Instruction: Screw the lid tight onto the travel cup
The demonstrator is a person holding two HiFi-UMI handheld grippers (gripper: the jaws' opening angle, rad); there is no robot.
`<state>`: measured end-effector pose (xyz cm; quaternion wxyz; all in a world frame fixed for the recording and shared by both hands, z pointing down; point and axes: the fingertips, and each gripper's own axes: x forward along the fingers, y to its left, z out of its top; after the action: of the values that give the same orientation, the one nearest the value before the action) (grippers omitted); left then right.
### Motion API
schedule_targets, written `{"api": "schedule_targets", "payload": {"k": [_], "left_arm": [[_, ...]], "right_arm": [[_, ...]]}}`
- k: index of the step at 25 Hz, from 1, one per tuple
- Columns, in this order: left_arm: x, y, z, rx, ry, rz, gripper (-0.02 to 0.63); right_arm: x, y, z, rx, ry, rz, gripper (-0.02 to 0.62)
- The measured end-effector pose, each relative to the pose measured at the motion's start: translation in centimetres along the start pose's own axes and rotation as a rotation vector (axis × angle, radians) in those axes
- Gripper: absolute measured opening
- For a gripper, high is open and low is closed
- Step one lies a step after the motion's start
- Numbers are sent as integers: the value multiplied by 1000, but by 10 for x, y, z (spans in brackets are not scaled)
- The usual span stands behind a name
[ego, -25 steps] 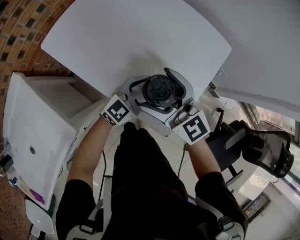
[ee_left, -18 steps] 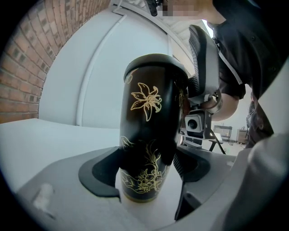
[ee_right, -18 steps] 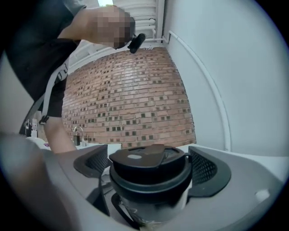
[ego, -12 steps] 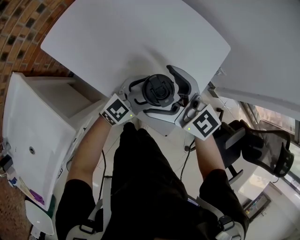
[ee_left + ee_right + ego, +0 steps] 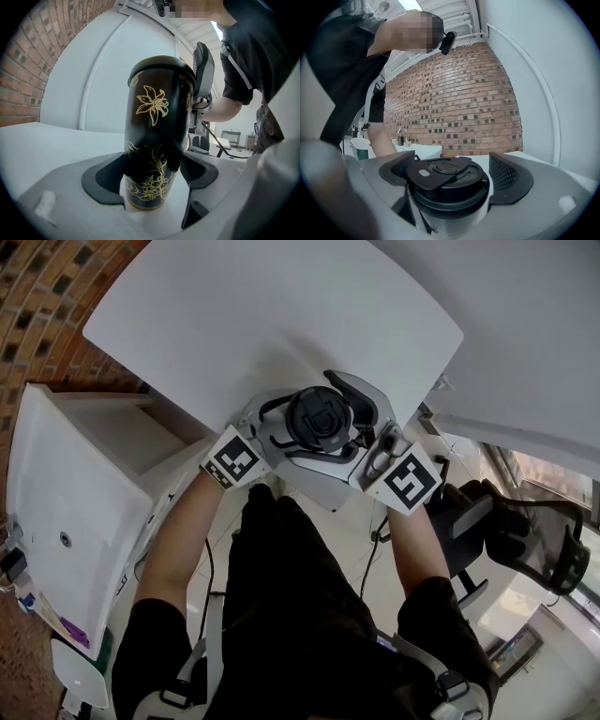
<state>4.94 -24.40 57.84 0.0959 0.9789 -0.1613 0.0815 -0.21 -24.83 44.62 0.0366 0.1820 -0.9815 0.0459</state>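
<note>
A black travel cup [image 5: 154, 131] with gold flowers stands upright near the front edge of the white table [image 5: 234, 315]. My left gripper [image 5: 150, 176] is shut on its lower body, one pad on each side. The black lid [image 5: 445, 176] sits on top of the cup and shows as a dark disc [image 5: 319, 421] in the head view. My right gripper [image 5: 450, 173] points level at the lid, which sits between its jaws. Those jaws have just been closing, and the pads now rest against the lid's rim. In the head view the left gripper [image 5: 298, 432] and right gripper [image 5: 333, 423] meet at the cup.
A white cabinet [image 5: 75, 502] stands open at the left below the table. A brick wall [image 5: 454, 103] is behind it, with a sink and tap [image 5: 401, 138]. A black chair [image 5: 525, 531] sits at the right. The person's body is close to the table's front edge.
The right gripper's marker cube swung to the right and slightly up. Its jaws spread wider off the lid half a second ago and now sit closer on it. The left gripper and cup stayed still.
</note>
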Motion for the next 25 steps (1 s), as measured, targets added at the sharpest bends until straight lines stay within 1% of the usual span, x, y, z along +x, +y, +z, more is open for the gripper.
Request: {"api": "schedule_targets", "payload": {"k": [5, 7, 12, 15, 18, 21, 23, 25], "left_arm": [[1, 0, 0, 4, 1, 3, 373], [1, -1, 0, 3, 2, 3, 373], [1, 0, 0, 0, 3, 3, 374], [1, 0, 0, 1, 3, 2, 374], [0, 0, 0, 1, 2, 3, 374], [1, 0, 0, 2, 2, 3, 374], [1, 0, 0, 2, 3, 4, 374], [1, 0, 0, 1, 2, 3, 374]], "right_arm": [[0, -1, 1, 14, -19, -45, 492], [0, -3, 2, 14, -30, -98, 488], [-4, -9, 2, 46, -53, -263, 477], [-8, -12, 0, 70, -74, -339, 474], [-15, -14, -6, 69, -91, -413, 474], [-15, -14, -3, 85, -94, -492, 471], [-15, -14, -5, 75, -76, -536, 469], [-14, -12, -9, 73, -56, -550, 469]]}}
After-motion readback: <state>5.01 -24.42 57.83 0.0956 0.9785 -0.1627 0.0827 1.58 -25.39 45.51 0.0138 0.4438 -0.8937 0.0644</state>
